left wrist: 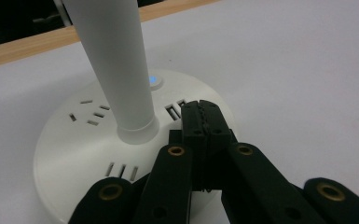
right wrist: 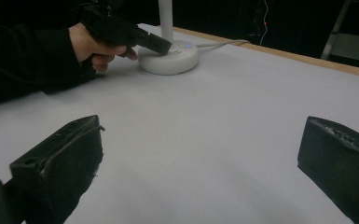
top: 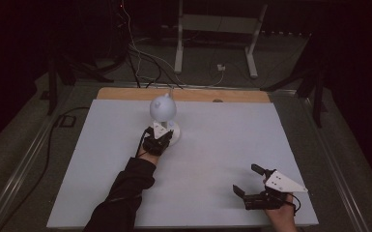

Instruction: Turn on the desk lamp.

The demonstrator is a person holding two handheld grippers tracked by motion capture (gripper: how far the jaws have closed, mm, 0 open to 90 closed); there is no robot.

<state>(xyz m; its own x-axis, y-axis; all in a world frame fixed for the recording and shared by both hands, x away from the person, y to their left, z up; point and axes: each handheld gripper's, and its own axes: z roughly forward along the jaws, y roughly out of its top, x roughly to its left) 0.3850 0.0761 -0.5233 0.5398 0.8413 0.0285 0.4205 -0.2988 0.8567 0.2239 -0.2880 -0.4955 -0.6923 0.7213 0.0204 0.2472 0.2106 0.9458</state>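
The desk lamp point(top: 163, 116) stands on the white table point(top: 222, 145) toward its far edge, left of centre, its round white base point(left wrist: 98, 154) carrying socket slots and a small button point(left wrist: 154, 80) that glows blue just beside the foot of the stem point(left wrist: 116, 70). A white cord point(right wrist: 224, 43) runs from the base toward the far edge.

The left gripper point(left wrist: 200, 114) hangs over the near right part of the base, its 2 jaws pressed together with nothing between them, tips close to the button but short of it. The step in hand looks like pressing that button. The next move would call for a short push forward and down with the closed tips, kept light so the base does not slide and kept off the stem.

The right gripper point(top: 249, 181) rests near the table's near right corner, jaws spread wide and empty, well apart from the lamp.

Bare table lies between the 2 grippers and to the lamp's right. The wooden strip point(top: 125, 93) along the far edge sits close behind the lamp, so there is less room beyond it.
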